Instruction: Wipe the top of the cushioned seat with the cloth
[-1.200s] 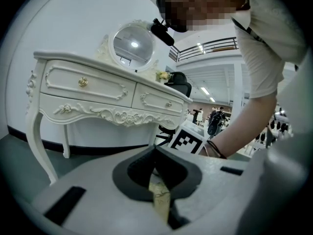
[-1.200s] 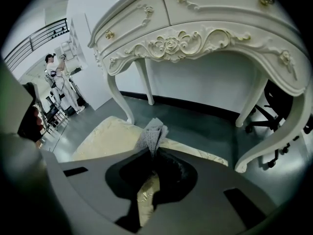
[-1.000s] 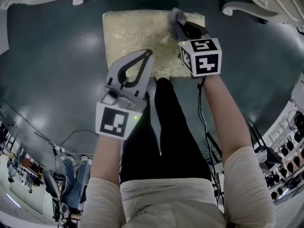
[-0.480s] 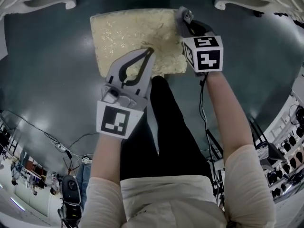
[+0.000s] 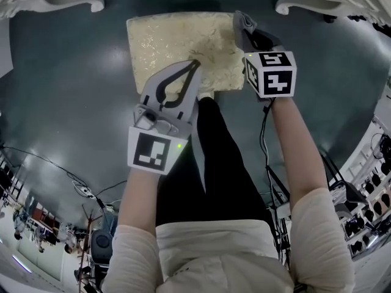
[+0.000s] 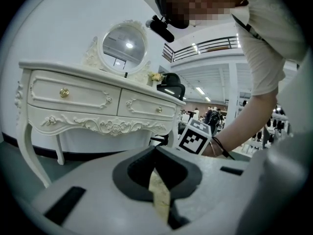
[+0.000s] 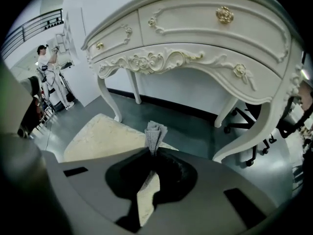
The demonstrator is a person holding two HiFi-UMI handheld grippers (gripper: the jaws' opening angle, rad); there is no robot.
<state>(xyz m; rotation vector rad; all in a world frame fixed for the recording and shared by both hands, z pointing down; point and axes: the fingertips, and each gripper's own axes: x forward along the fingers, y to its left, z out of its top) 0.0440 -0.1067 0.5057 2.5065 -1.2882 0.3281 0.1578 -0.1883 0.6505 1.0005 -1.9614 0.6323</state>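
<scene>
The cushioned seat (image 5: 177, 47) is a cream, patterned square on the dark floor, straight ahead of the person's legs. My right gripper (image 5: 240, 18) is at the seat's right edge, shut on a small grey cloth (image 5: 247, 23). In the right gripper view the cloth (image 7: 155, 132) sticks up from the jaw tips of the right gripper (image 7: 152, 151), with the seat (image 7: 100, 133) below and to the left. My left gripper (image 5: 195, 62) hovers over the seat's near edge, shut with nothing in it. A strip of the seat (image 6: 160, 196) shows through the left gripper (image 6: 155, 152).
A white carved dressing table (image 7: 195, 43) stands just beyond the seat, and its curved legs (image 5: 305, 8) reach down at both top corners of the head view. A black cable (image 5: 264, 145) trails over the floor to the right. The person's dark-trousered leg (image 5: 214, 157) reaches the seat's near edge.
My right gripper has carried the cloth to the right across the seat, from over its surface to its right edge. The left gripper has stayed over the near edge.
</scene>
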